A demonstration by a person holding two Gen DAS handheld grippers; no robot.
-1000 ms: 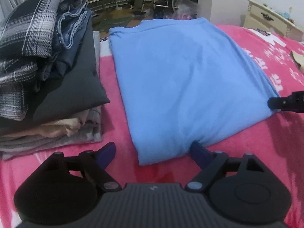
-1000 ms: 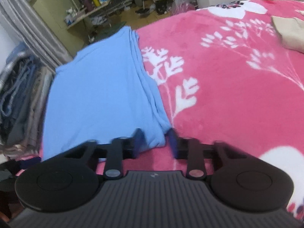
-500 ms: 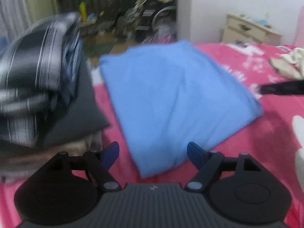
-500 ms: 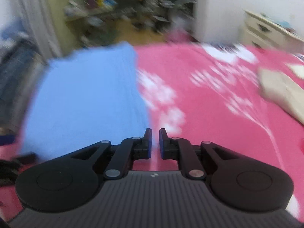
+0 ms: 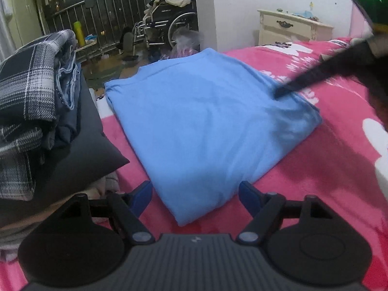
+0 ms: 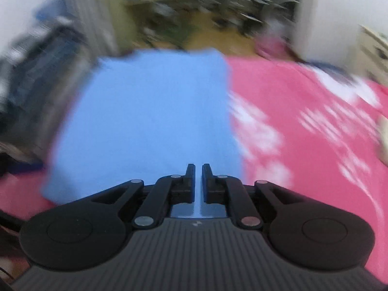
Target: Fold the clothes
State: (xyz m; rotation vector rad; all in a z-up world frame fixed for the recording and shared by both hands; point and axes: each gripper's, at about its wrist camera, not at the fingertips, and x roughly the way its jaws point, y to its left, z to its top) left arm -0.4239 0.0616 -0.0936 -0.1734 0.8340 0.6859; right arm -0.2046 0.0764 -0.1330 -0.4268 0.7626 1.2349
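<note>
A folded light-blue shirt (image 5: 206, 126) lies flat on the pink flowered blanket (image 5: 334, 160). My left gripper (image 5: 195, 197) is open and low at the shirt's near corner, which lies between the blue pads (image 5: 143, 197) without touching them. My right gripper (image 6: 198, 167) is shut with nothing between its fingers and hovers over the near part of the shirt (image 6: 150, 121); that view is motion-blurred. In the left wrist view the right gripper (image 5: 281, 93) reaches in from the right, its dark tip over the shirt's right edge.
A tall pile of folded clothes (image 5: 36, 101), plaid on top and dark grey beneath, stands close to the shirt's left side. A cream nightstand (image 5: 288, 28) and a wheelchair (image 5: 167, 24) stand beyond the bed. A beige garment (image 6: 383, 140) lies far right on the blanket.
The right gripper has left the shirt's near right corner, closed its jaws on nothing and swung up and left over the shirt. The left gripper has rolled but stays at the near corner.
</note>
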